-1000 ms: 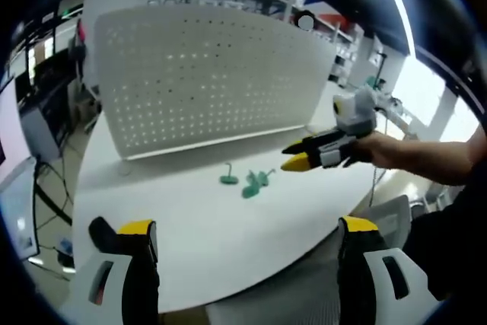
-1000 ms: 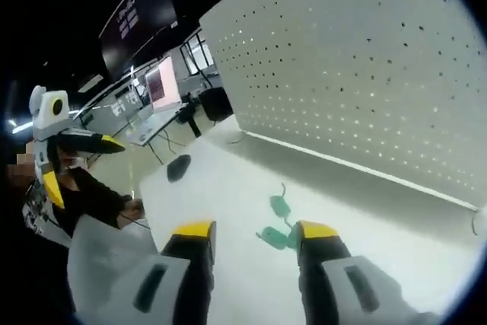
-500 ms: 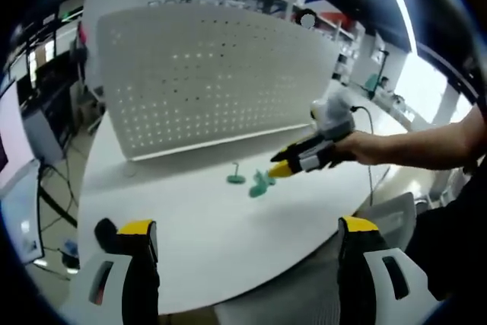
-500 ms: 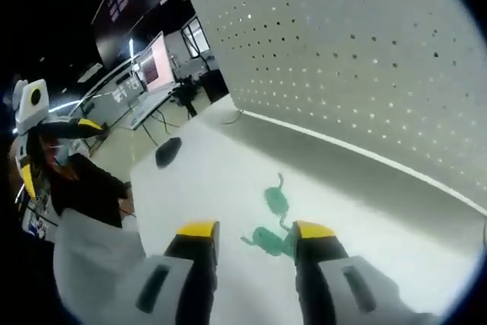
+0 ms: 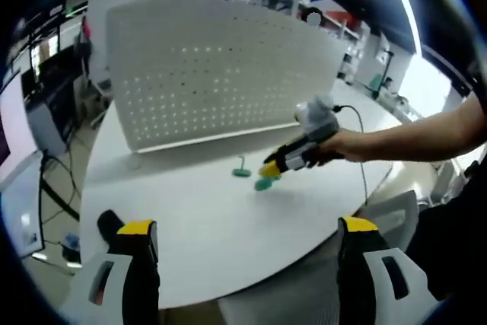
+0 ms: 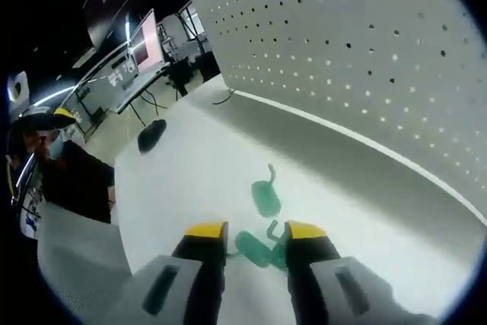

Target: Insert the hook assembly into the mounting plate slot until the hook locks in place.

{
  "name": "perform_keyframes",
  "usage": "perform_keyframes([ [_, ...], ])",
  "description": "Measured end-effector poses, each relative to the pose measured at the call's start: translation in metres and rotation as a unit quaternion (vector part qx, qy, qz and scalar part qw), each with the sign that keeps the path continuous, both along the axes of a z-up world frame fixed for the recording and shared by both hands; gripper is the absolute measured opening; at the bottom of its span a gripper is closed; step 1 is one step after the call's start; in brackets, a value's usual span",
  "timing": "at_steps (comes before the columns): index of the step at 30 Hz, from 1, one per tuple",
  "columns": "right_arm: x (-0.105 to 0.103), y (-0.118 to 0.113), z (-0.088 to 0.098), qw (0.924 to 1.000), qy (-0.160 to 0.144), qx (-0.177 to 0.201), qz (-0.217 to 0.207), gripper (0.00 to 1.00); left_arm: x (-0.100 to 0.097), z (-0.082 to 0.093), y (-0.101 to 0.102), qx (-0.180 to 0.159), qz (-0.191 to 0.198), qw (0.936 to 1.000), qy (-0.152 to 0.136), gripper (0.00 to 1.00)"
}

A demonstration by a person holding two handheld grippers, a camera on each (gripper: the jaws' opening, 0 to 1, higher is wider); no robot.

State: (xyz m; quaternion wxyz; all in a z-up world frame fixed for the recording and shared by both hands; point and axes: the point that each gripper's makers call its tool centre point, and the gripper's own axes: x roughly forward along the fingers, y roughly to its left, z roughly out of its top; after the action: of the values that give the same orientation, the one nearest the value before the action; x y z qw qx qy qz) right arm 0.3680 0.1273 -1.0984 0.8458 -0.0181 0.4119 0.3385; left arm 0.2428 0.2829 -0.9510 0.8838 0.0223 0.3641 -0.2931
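Observation:
Two green hook pieces lie on the white table (image 5: 198, 218) in front of the upright white perforated mounting plate (image 5: 213, 66). One hook (image 5: 242, 171) stands apart to the left. The other hook (image 5: 264, 183) lies right at the tip of my right gripper (image 5: 271, 170), which a person's hand holds in from the right. In the right gripper view that near hook (image 6: 253, 249) sits between the yellow fingertips of my right gripper (image 6: 255, 231), the jaws narrow but still open around it. The far hook (image 6: 266, 197) lies just beyond. My left gripper (image 5: 247, 226) hangs wide open over the table's near edge.
A dark mouse-like object (image 6: 151, 135) lies near the table's edge, also the dark object (image 5: 110, 222). A monitor (image 5: 17, 211) stands off the table to the left. The person's forearm (image 5: 418, 138) reaches across from the right. Desks and shelving stand behind the plate (image 6: 358, 58).
My right gripper has come down and forward to the near hook, and its jaws have narrowed around it. The left gripper has stayed wide open, its view shifting slightly.

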Motion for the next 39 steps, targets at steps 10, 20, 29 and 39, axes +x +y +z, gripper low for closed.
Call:
perform_keyframes([
  [10,0.001,0.000,-0.013,0.9993,0.030,-0.017,-0.014,0.19,-0.002,-0.003,0.002,-0.004,0.008,0.9999,0.006,0.99],
  [20,0.009,-0.013,-0.016,0.9981,0.033,-0.036,-0.038,0.03,-0.001,-0.004,0.006,0.000,0.009,0.9999,0.008,0.99],
  [29,0.012,-0.021,-0.009,0.9973,0.024,-0.017,-0.067,0.01,-0.002,-0.005,0.004,0.002,0.005,1.0000,0.008,0.99],
  [39,0.020,-0.030,0.009,0.9967,-0.007,-0.006,-0.081,0.00,-0.001,-0.003,0.000,-0.002,0.003,1.0000,0.006,0.99],
])
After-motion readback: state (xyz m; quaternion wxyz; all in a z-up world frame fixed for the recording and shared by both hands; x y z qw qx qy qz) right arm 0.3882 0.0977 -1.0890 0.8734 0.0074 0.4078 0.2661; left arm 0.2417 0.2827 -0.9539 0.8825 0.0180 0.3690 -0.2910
